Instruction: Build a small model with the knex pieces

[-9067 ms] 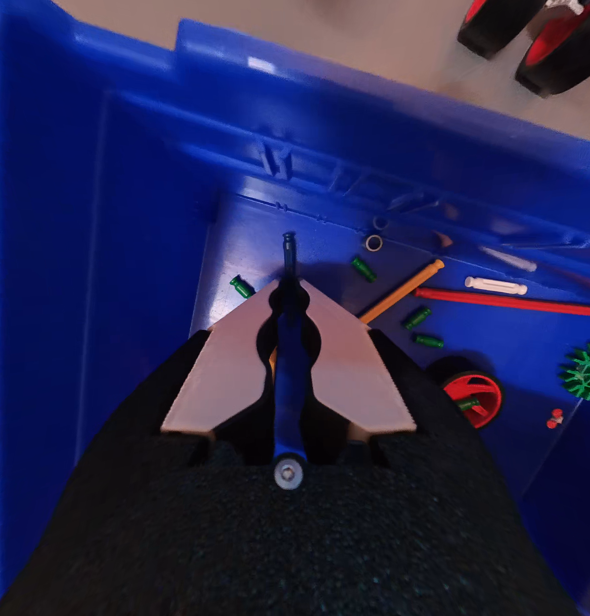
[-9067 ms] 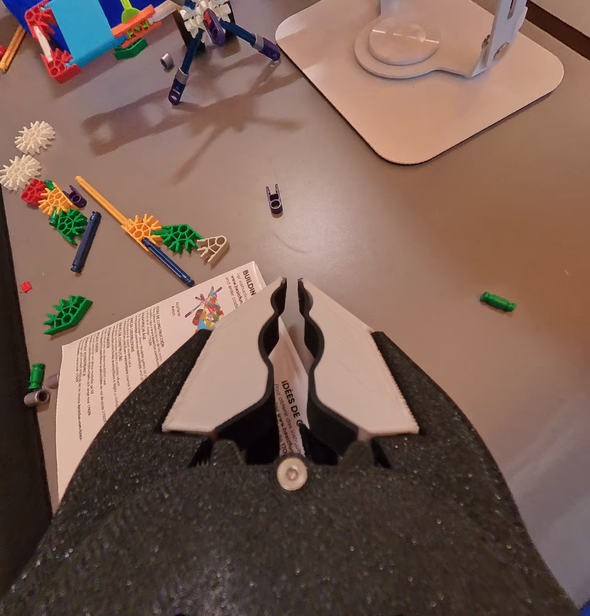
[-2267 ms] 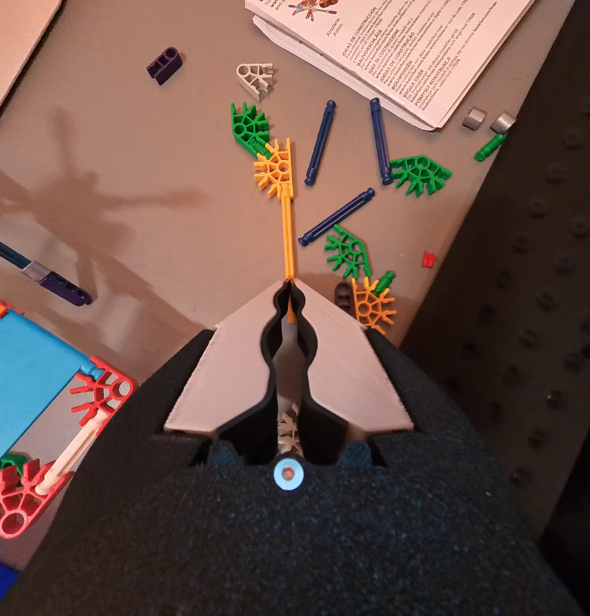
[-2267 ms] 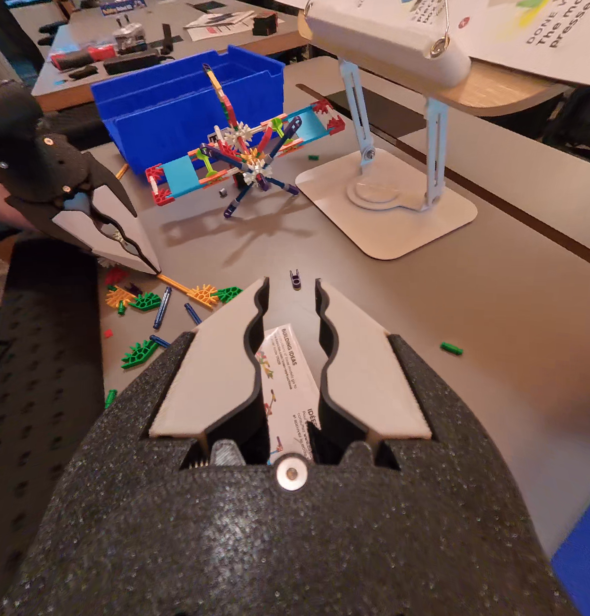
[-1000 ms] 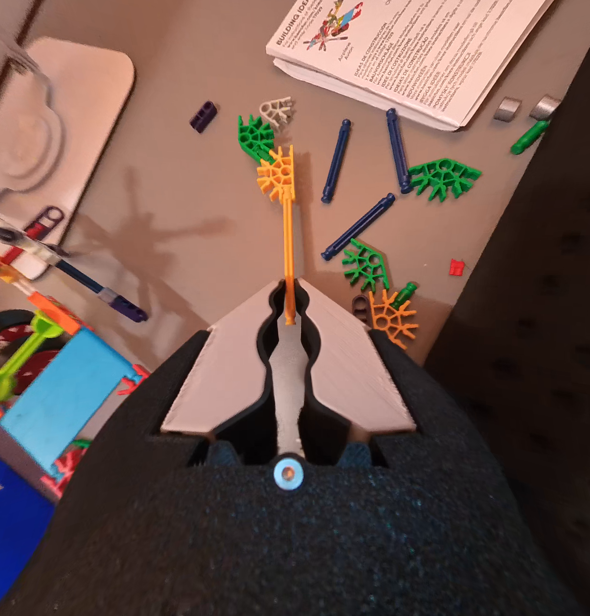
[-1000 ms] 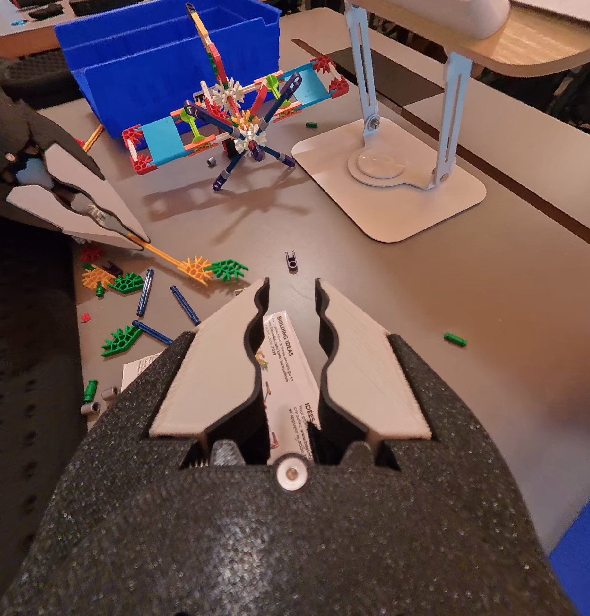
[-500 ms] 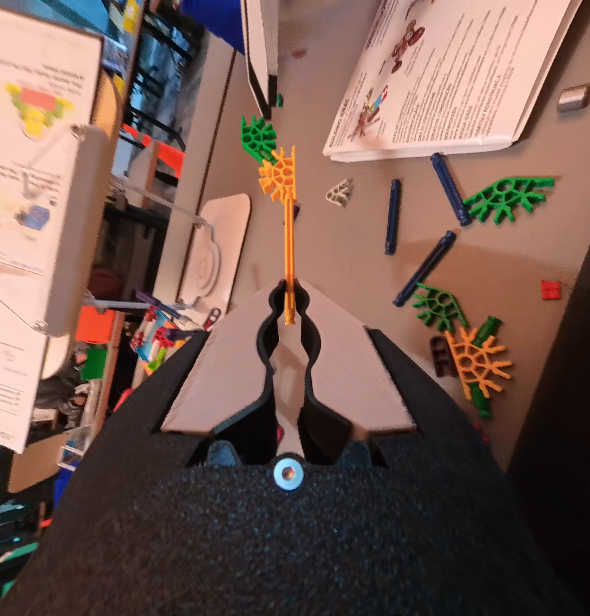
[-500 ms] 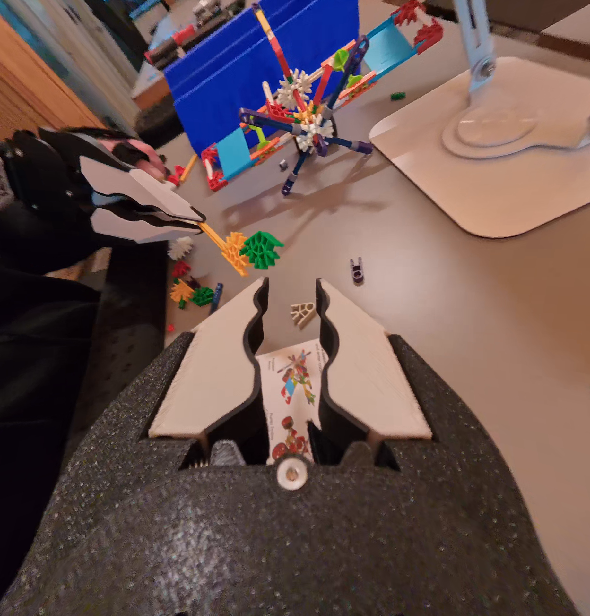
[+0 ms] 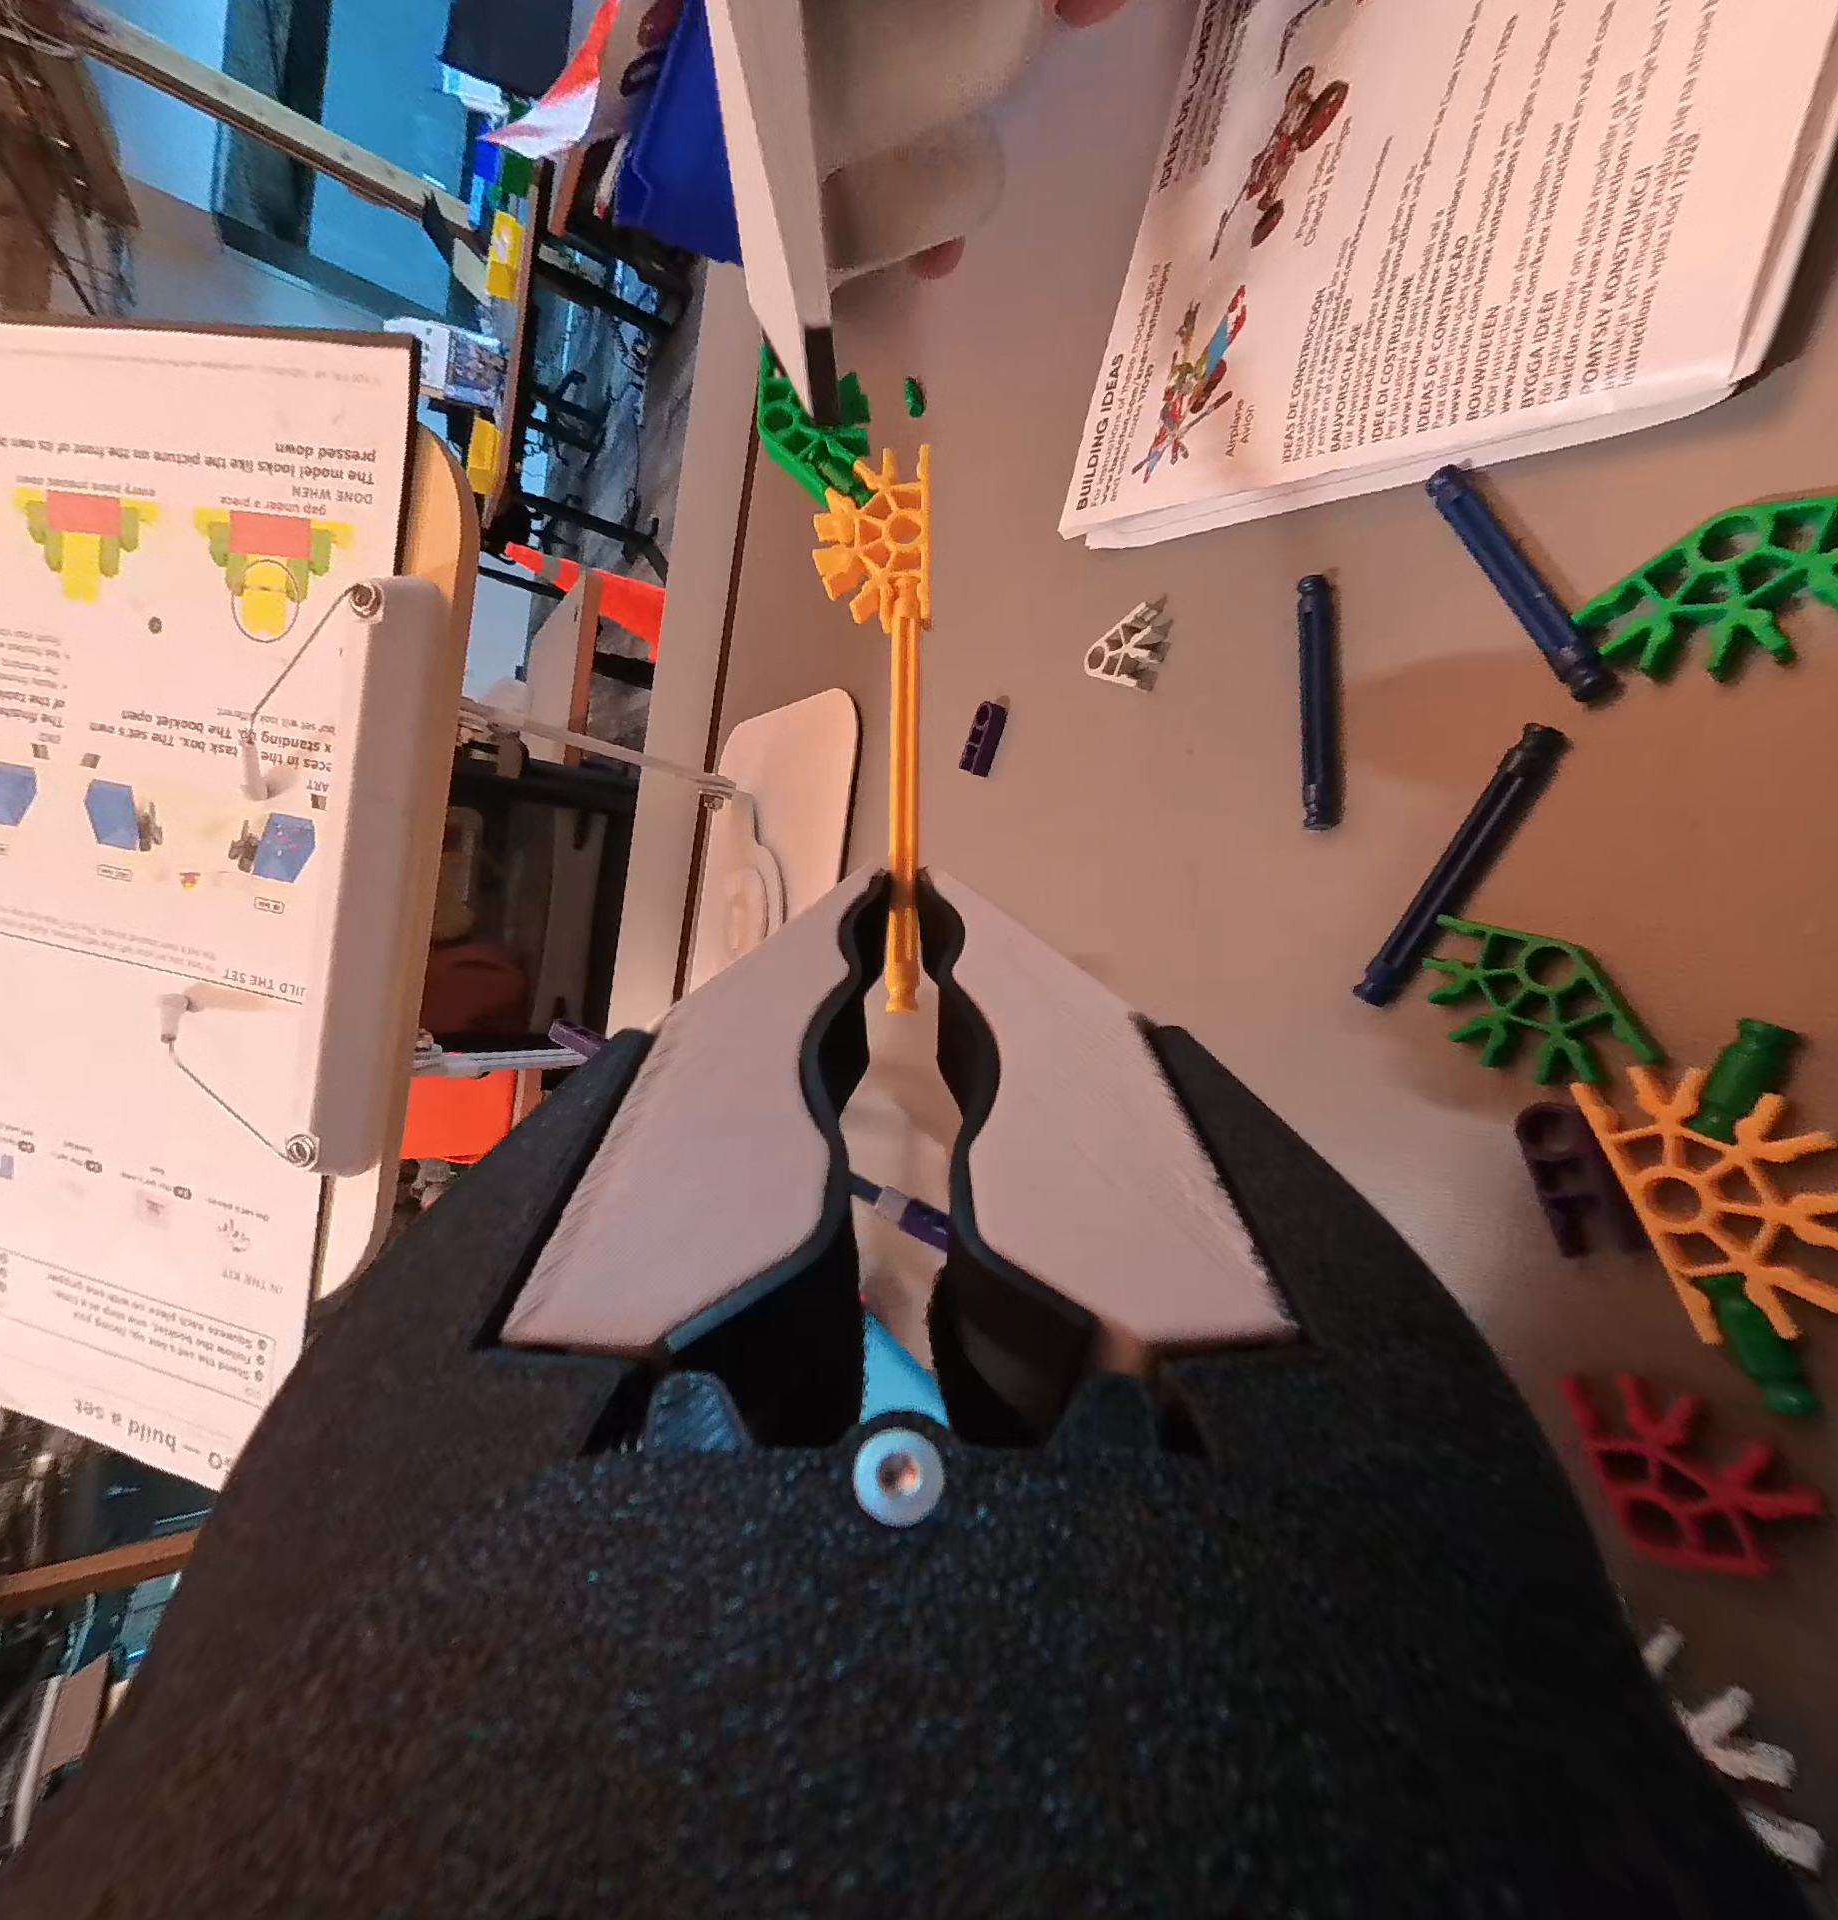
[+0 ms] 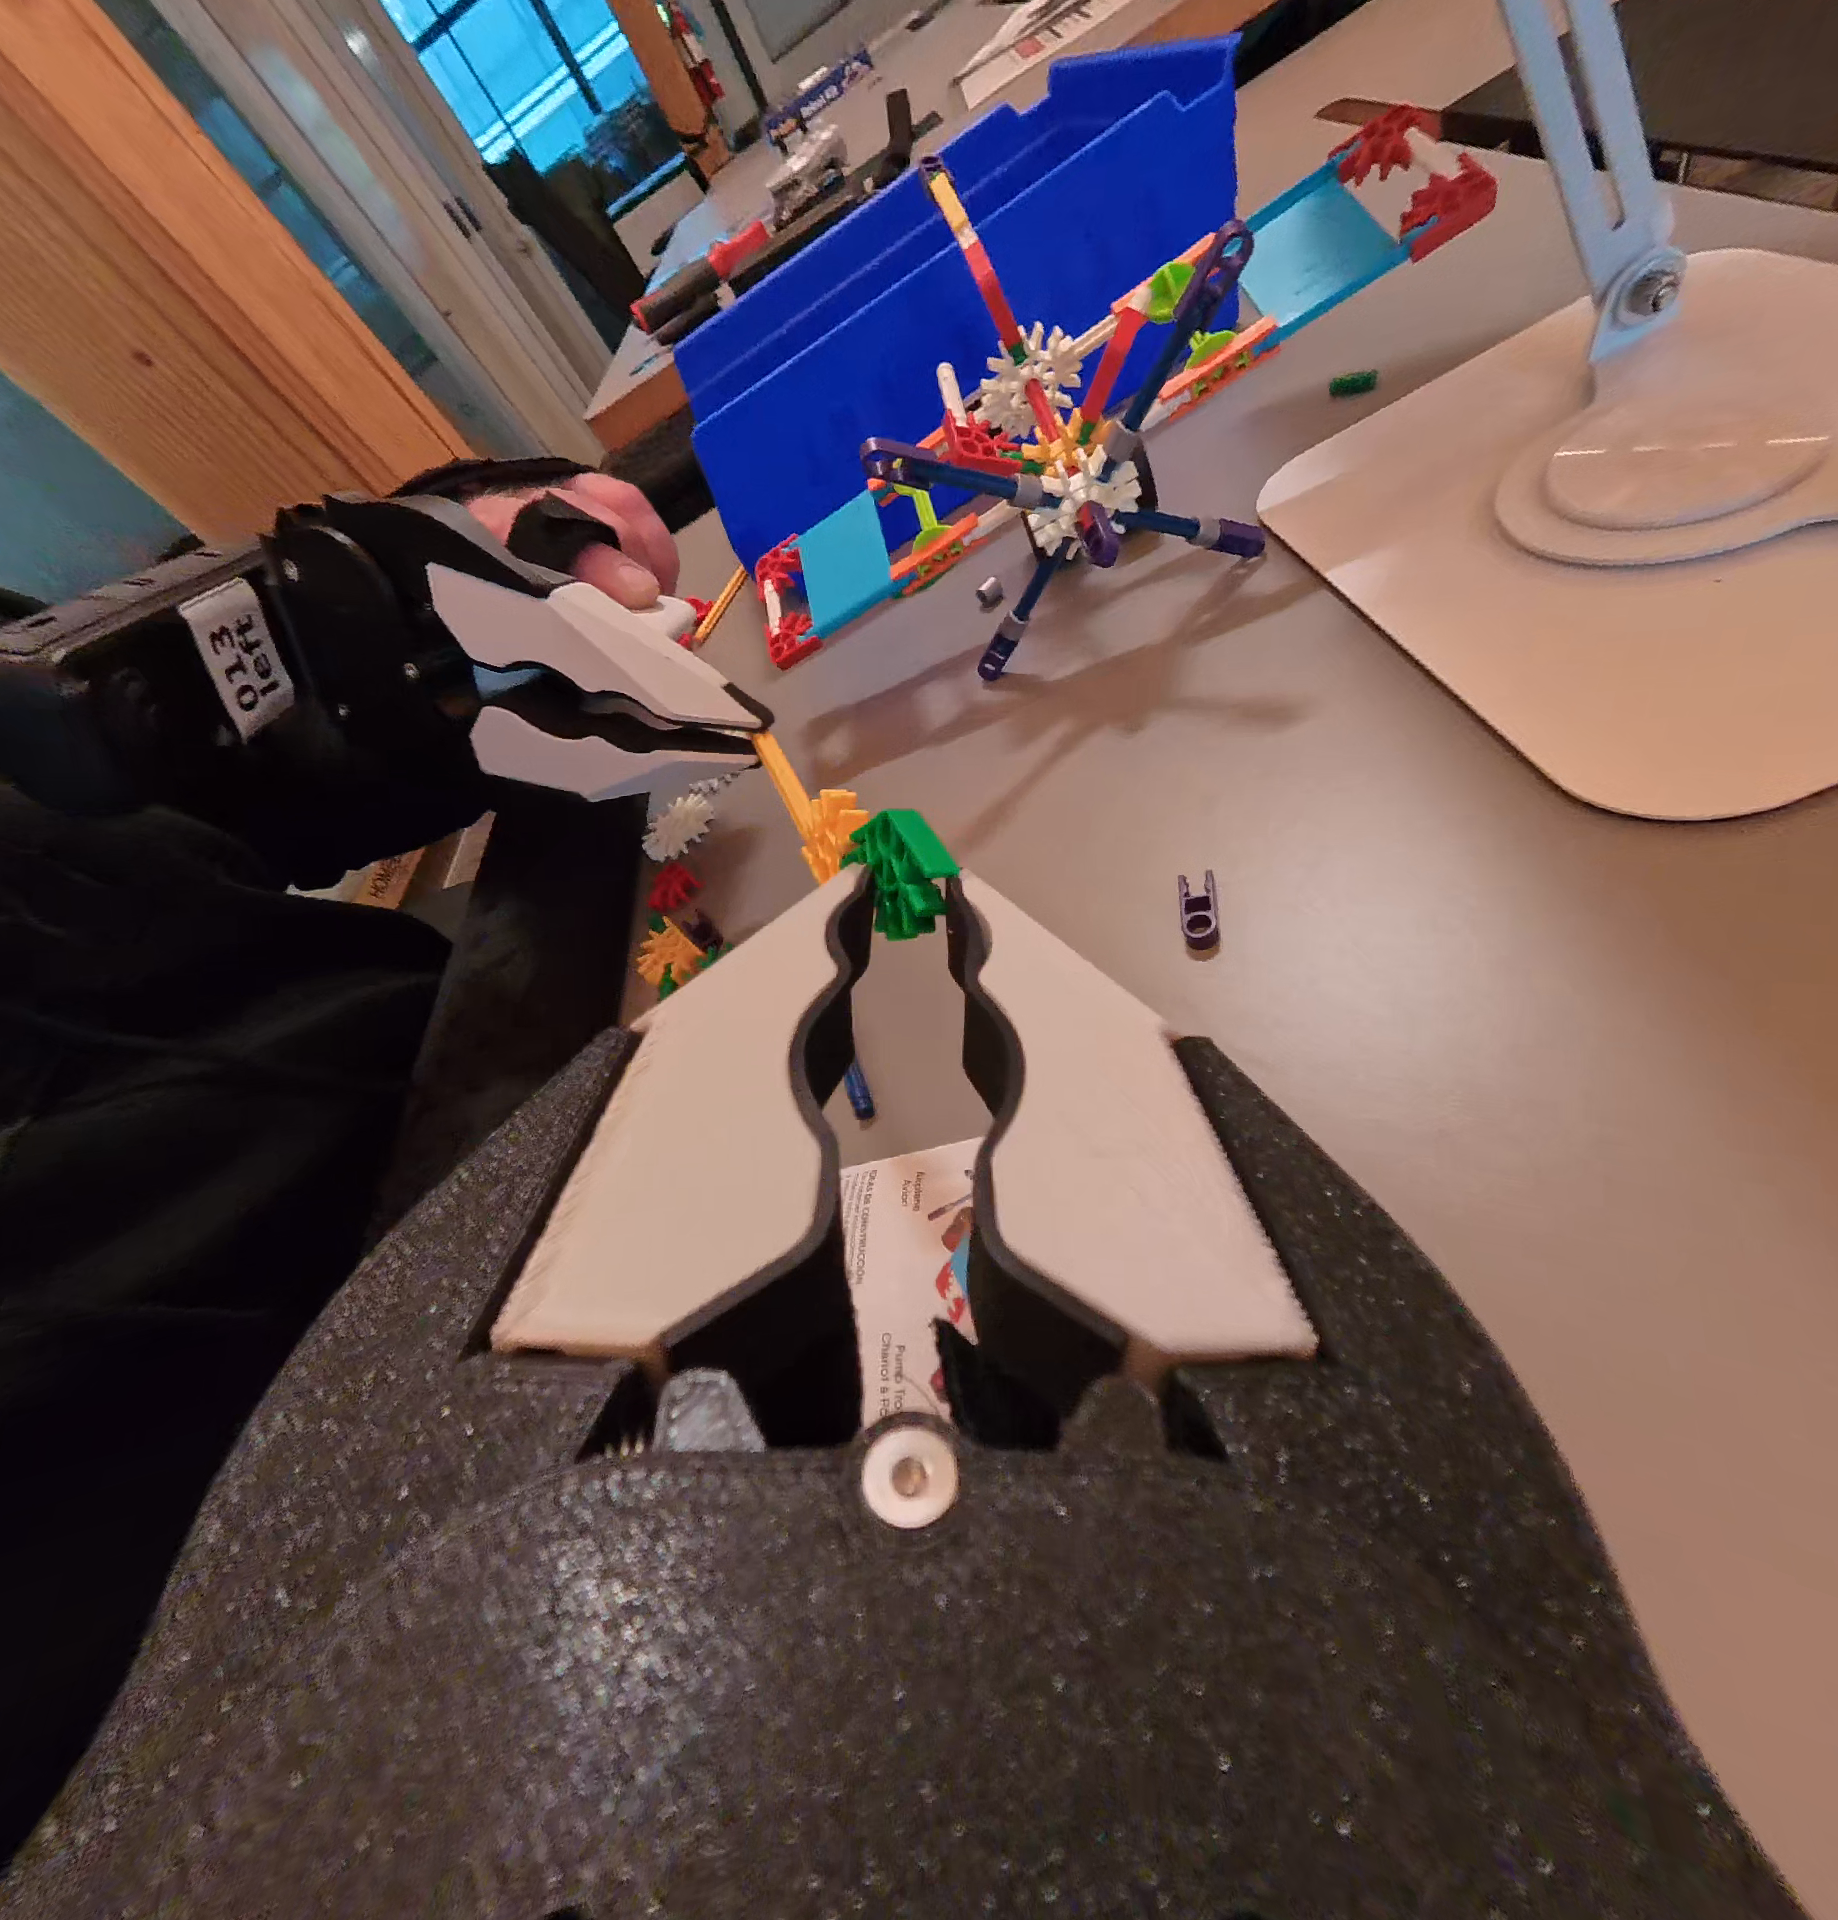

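Orange rod [image 9: 902, 769] clamped in left gripper [image 9: 902, 883], raised off table [image 10: 1414, 987] | orange connector [image 9: 879, 540] and green connector [image 10: 899, 862] on far end | right gripper [image 10: 899, 883] parted around green connector, not gripping

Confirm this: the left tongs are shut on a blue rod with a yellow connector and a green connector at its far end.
Not blue: the rod in the left tongs is orange-yellow, as the left wrist view shows. The yellow connector and green connector do sit at its far end.
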`<state>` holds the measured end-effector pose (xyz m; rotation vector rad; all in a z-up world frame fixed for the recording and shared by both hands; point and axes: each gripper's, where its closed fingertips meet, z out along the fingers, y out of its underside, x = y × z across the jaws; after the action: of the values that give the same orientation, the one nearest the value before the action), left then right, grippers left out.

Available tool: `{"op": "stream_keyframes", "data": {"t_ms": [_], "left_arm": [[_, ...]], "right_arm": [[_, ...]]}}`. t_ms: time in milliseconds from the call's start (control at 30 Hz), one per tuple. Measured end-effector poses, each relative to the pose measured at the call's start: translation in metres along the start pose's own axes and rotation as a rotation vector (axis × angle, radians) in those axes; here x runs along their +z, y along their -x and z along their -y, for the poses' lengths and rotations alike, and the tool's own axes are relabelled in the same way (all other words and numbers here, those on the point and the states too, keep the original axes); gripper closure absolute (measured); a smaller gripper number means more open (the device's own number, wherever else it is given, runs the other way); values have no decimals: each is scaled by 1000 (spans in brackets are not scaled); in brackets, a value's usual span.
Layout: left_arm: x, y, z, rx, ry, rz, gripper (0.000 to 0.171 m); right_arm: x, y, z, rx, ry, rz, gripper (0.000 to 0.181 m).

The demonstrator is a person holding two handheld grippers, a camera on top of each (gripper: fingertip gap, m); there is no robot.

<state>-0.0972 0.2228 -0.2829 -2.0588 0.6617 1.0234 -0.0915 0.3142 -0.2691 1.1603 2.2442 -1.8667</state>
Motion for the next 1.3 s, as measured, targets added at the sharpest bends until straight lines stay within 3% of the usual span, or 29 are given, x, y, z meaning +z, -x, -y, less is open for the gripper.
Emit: {"op": "stream_keyframes", "data": {"t_ms": [267,367,533,667,867,1300], "left_arm": [[8,1,-1,-111,12,-48,166],[8,0,7,-210,-21,-113,152],[8,7,35,-357,-97,-221,147],[27,7,46,-455,-68,-317,135],[42,-10,57,-571,-79,-536,159],[59,3,63,-751,-96,-576,165]], "right_arm": [[-6,9,13,-141,-57,-18,174],[-9,7,12,-179,-52,-50,175],[-5,12,8,-225,-27,-42,175],[-4,25,9,-296,-26,-22,175],[-10,38,13,-370,-42,-2,175],[-19,25,27,-397,-101,-122,175]]}}
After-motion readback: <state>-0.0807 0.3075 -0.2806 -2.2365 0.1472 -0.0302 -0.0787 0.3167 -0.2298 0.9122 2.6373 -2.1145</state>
